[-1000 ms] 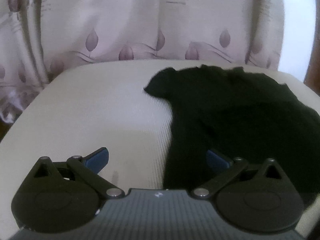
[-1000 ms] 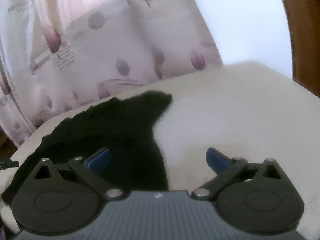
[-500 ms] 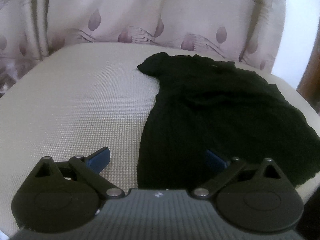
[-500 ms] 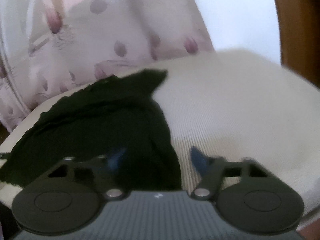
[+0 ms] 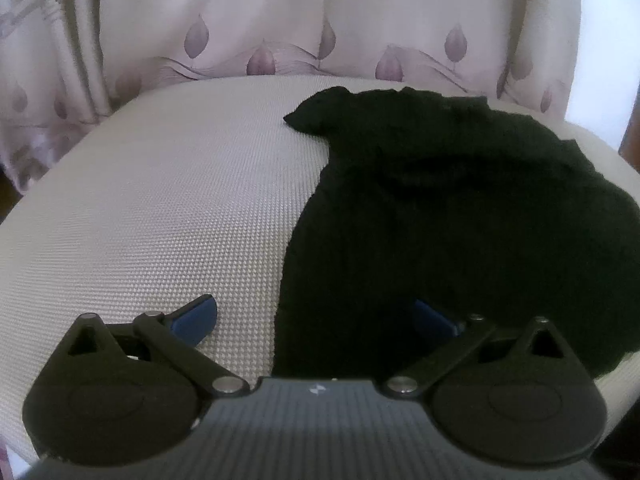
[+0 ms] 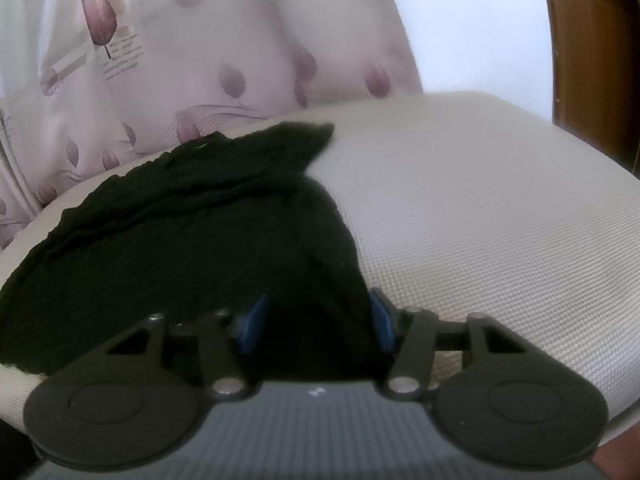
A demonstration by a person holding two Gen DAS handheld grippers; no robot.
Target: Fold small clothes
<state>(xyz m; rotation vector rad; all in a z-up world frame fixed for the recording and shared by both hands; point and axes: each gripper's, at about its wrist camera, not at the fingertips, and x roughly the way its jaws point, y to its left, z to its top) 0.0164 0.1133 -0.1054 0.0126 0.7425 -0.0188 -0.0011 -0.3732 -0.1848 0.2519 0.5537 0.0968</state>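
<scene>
while left tool [image 5: 314, 316] gapes wide over black garment [image 5: 460, 220] edge, right tool [image 6: 316, 322] half-closed, straddling garment hem, both angled down

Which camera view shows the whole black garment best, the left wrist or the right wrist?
The left wrist view: the black garment lies spread on the cream cushion, with its outline clear apart from the near hem. In the right wrist view the garment is blurrier and its near edge hides behind the right gripper.
</scene>
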